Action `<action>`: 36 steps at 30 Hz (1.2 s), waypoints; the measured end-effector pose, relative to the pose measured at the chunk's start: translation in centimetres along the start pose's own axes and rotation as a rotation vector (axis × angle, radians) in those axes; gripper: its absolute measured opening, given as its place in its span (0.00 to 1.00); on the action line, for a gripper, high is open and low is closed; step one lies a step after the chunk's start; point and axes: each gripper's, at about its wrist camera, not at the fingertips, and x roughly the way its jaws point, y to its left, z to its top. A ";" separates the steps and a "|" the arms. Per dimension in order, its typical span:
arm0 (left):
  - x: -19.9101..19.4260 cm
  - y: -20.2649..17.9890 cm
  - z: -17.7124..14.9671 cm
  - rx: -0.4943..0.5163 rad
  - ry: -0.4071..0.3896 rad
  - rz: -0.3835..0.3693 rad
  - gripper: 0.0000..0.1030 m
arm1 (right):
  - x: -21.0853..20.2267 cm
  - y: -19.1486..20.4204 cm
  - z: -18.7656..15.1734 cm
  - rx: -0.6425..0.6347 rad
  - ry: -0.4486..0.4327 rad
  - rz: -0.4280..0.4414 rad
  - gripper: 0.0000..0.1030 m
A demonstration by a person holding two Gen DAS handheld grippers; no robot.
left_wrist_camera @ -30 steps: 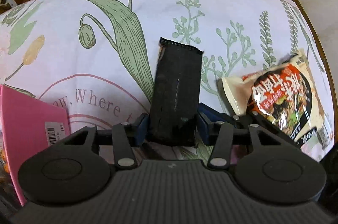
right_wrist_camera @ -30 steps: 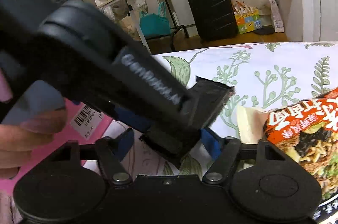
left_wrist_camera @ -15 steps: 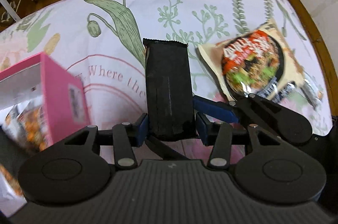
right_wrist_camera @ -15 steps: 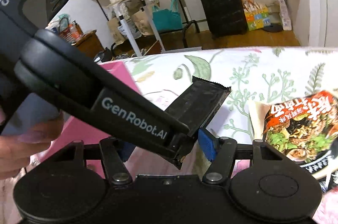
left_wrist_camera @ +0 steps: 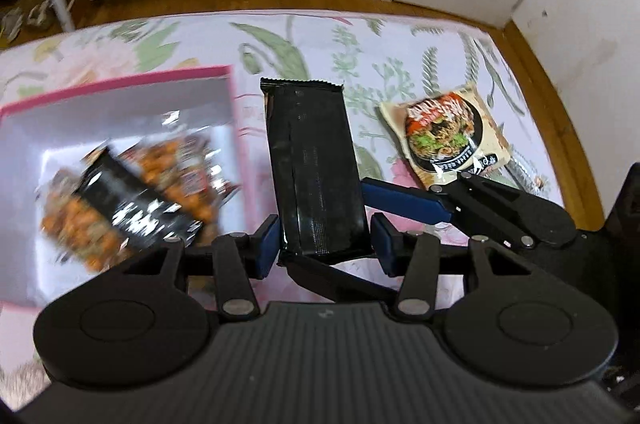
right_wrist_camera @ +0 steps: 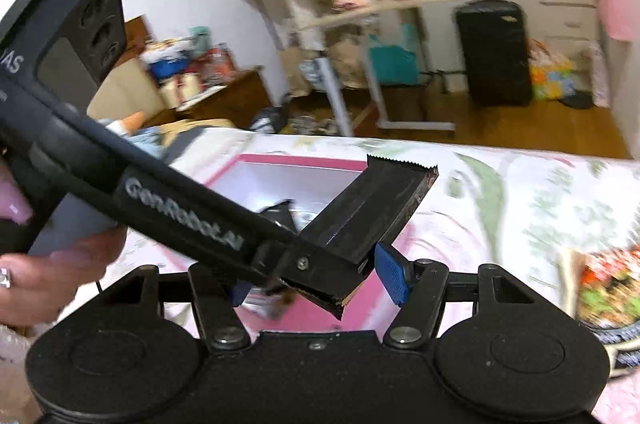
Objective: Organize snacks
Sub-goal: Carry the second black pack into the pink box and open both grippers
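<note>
My left gripper (left_wrist_camera: pixel 326 248) is shut on a long black snack packet (left_wrist_camera: pixel 312 159) and holds it by its lower end above the table. In the right wrist view the same packet (right_wrist_camera: pixel 376 207) slants up from the left gripper (right_wrist_camera: pixel 320 264). My right gripper (right_wrist_camera: pixel 316 284) stands open. The packet's lower end and the left gripper's tip sit between its fingers, and its blue fingertip (left_wrist_camera: pixel 404 201) lies beside the packet's right edge. A pink box (left_wrist_camera: pixel 224 75), white inside, holds several snack packets (left_wrist_camera: pixel 132 199) just left of the held one.
A noodle packet (left_wrist_camera: pixel 444 135) lies on the floral tablecloth (left_wrist_camera: pixel 400 35) to the right. The table's wooden rim (left_wrist_camera: pixel 560 127) curves along the far right. A person's hand (right_wrist_camera: pixel 52 264) holds the left gripper's handle. Beyond the table are wood floor, a desk frame and a black suitcase (right_wrist_camera: pixel 492 51).
Both grippers have risen with the black packet and shifted left. The pink box has come fully into view with its inside showing. The noodle packet now looks smaller and farther off.
</note>
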 end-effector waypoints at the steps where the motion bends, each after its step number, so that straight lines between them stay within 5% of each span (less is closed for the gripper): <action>1: -0.5 0.6 -0.3 -0.015 -0.005 -0.003 0.45 | 0.4 0.5 0.1 -0.015 0.005 0.016 0.66; 11: -2.3 5.4 -1.9 -0.085 -0.056 0.055 0.45 | 4.0 2.0 0.9 0.000 0.008 0.135 0.66; 23: 2.2 8.0 -1.9 -0.117 0.002 0.145 0.54 | 8.1 2.2 0.0 -0.051 0.087 0.055 0.72; 28: 0.9 6.9 -2.5 -0.052 -0.054 0.193 0.56 | 4.7 1.9 -0.3 -0.035 0.060 0.072 0.75; 36: -1.8 4.0 -2.8 -0.030 -0.100 0.116 0.56 | -3.0 -1.4 -1.0 0.011 0.002 -0.044 0.76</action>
